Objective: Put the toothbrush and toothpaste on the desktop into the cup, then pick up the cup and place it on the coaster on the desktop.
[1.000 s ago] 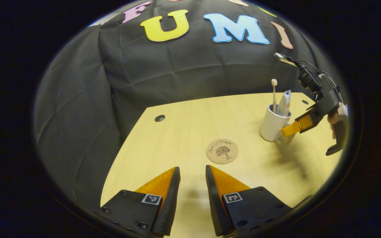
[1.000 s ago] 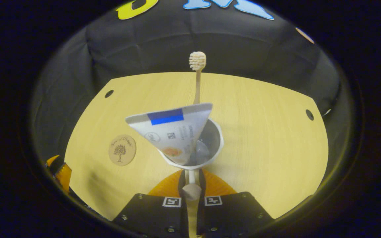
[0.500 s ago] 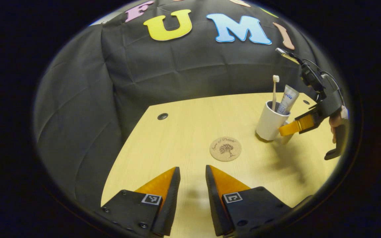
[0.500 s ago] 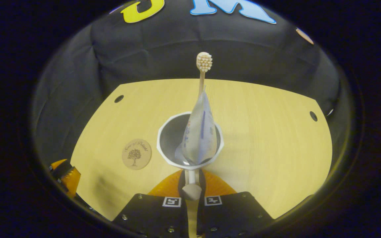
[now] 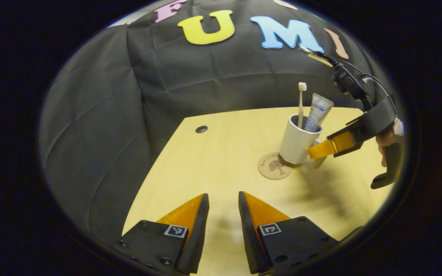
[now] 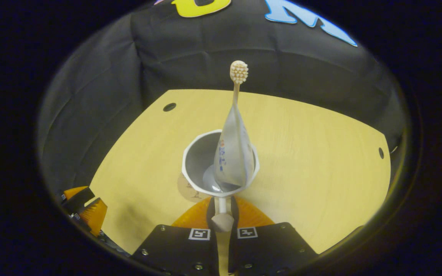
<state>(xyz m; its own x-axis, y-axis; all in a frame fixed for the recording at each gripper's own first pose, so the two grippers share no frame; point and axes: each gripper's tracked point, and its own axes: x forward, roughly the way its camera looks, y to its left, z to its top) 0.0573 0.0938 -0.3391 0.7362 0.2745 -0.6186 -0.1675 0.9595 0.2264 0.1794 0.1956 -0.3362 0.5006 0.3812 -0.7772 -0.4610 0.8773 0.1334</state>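
A white cup point(image 5: 297, 140) holds a toothbrush point(image 5: 300, 103) and a toothpaste tube point(image 5: 317, 113), both standing up out of it. My right gripper point(image 6: 221, 209) is shut on the cup's handle point(image 6: 221, 220), with the cup point(image 6: 198, 168), the toothpaste tube point(image 6: 233, 153) and the toothbrush point(image 6: 238, 76) straight ahead of it. In the left gripper view that gripper point(image 5: 320, 147) carries the cup just above the right edge of the round cork coaster point(image 5: 272, 167). A sliver of the coaster point(image 6: 185, 188) peeks from under the cup. My left gripper point(image 5: 223, 205) hovers open over the near desk, holding nothing.
The light wooden desk point(image 5: 221, 161) has a cable hole point(image 5: 201, 129) at its far left and another hole point(image 6: 380, 153) at the right. Black cloth walls the back and left. A hand point(image 5: 388, 138) holds the right gripper. My left gripper point(image 6: 88, 209) sits low left in the right gripper view.
My right gripper has carried the cup leftwards from the desk's right side until it overlaps the coaster. The toothpaste tube turned inside the cup. My left gripper stayed open and barely moved.
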